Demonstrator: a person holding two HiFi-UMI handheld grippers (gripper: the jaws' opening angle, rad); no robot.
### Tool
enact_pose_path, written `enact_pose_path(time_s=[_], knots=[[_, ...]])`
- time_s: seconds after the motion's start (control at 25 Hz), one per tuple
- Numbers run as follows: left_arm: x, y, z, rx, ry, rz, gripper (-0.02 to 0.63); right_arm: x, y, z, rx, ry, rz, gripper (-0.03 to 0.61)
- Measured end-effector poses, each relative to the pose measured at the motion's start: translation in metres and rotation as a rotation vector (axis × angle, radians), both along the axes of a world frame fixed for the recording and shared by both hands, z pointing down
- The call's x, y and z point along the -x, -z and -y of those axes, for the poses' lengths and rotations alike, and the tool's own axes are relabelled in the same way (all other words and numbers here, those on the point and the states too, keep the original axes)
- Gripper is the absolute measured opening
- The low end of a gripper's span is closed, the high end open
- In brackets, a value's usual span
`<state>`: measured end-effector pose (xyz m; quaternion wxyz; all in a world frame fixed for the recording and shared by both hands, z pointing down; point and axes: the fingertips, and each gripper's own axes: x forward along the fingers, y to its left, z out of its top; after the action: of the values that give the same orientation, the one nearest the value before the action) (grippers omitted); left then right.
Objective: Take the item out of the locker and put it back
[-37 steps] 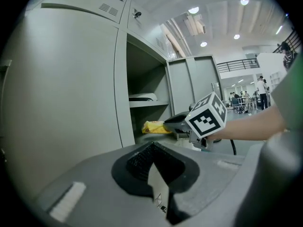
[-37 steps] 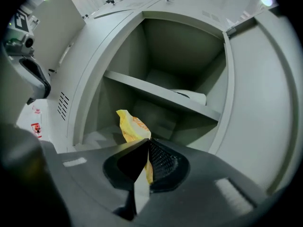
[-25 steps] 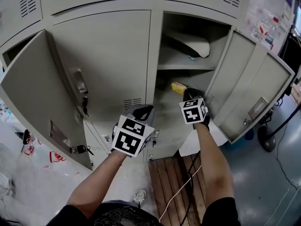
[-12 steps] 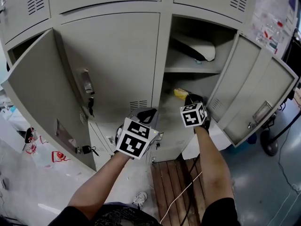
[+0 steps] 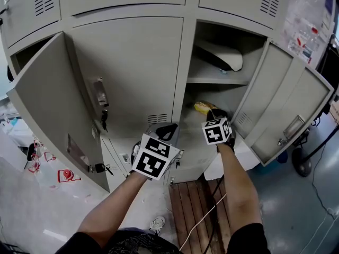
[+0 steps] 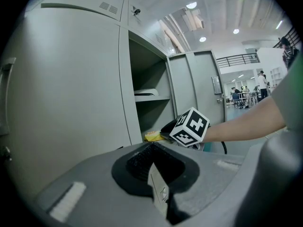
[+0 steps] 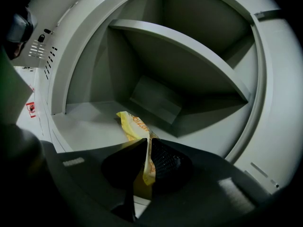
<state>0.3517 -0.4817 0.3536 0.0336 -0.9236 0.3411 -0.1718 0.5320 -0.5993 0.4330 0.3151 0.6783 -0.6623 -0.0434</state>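
Pinching yellow snack packet (image 7: 129, 123) at near end, our right tool (image 7: 145, 148) sits clamped on it inside open locker (image 5: 222, 91), lower compartment, under shelf (image 7: 189, 48). Packet's far end looks to rest on compartment surface (image 7: 85, 122), near front edge. Our left tool (image 6: 152, 164) hangs outside by shut neighbouring door (image 5: 132, 73), jaws together, empty. We judge: grasp made, packet not yet out. Next move: lift off surface, draw straight back through opening, clear of shelf and open door (image 5: 288, 112).
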Motion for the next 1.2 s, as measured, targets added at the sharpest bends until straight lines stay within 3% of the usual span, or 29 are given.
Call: enact_pose_path(time_s=[0.6,1.2], knots=[[0.002,0.005,-0.008,-0.014,-0.015,-0.01,0.0,0.013,0.017,-0.023,-0.022,0.003,0.09,0.06],[0.003,0.033,-0.047,-0.031,-0.067,-0.072,0.0,0.048,0.092,-0.132,-0.134,0.055,0.099,0.043]])
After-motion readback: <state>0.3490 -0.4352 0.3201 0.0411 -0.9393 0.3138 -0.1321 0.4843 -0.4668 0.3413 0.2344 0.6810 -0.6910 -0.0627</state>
